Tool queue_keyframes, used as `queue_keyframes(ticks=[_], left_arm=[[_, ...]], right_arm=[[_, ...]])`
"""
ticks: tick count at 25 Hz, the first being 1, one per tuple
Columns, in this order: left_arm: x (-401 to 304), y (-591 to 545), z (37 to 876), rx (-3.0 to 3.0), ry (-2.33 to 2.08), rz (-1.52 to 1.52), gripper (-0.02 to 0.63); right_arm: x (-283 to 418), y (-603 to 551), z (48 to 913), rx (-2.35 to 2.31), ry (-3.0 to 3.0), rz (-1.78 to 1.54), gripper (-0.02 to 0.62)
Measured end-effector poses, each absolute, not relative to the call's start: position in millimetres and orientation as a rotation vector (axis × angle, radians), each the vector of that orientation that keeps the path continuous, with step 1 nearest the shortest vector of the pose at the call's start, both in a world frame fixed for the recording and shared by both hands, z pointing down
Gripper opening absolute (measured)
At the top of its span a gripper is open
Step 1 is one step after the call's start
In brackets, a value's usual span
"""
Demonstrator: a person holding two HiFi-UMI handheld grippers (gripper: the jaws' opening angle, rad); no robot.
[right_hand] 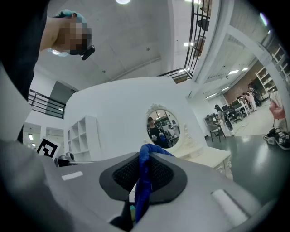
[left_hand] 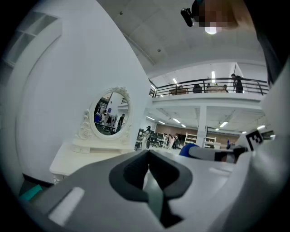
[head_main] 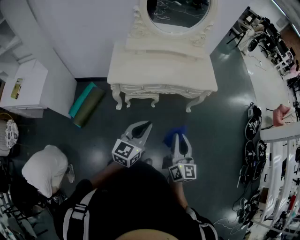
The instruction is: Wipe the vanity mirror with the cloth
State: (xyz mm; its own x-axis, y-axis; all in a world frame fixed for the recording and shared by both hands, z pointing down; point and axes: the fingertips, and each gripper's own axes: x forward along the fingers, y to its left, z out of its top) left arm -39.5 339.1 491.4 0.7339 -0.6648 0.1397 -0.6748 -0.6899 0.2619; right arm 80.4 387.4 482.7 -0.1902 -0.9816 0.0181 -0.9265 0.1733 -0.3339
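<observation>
The white vanity table [head_main: 161, 70] stands against the wall ahead, and the lower part of its oval mirror [head_main: 178, 11] shows at the top edge of the head view. Both grippers hover over the dark floor in front of it, apart from the table. My right gripper [head_main: 179, 137] is shut on a blue cloth [head_main: 175, 133], which hangs between its pads [right_hand: 161, 174] as a folded blue cloth strip [right_hand: 145, 176]. My left gripper [head_main: 145, 125] is shut with nothing in it. The mirror [left_hand: 111, 113] and table [left_hand: 77, 156] lie beyond the left gripper [left_hand: 148, 156]. The mirror [right_hand: 162, 127] also faces the right gripper [right_hand: 144, 156].
Teal and olive rolled mats [head_main: 86, 104] lie on the floor left of the table. A white cabinet [head_main: 28, 86] and a white bundle [head_main: 44, 168] are at the left. Black gear and cables [head_main: 253, 136] and a white rack [head_main: 281, 159] line the right side.
</observation>
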Motion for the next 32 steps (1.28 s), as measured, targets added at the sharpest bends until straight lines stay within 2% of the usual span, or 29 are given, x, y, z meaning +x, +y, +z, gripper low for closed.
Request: queue_keyframes(ticks=[15, 32], left_arm=[[-50.0, 328.9, 480.7, 2.632, -1.05, 0.052, 0.006], [-110.0, 276.8, 488.6, 2.661, -0.996, 0.076, 0.006]], right_arm=[[73.2, 378.2, 467.5, -1.839, 2.22, -0.419, 0.035], [27.4, 335.0, 468.8, -1.933, 2.141, -0.369, 0.037]])
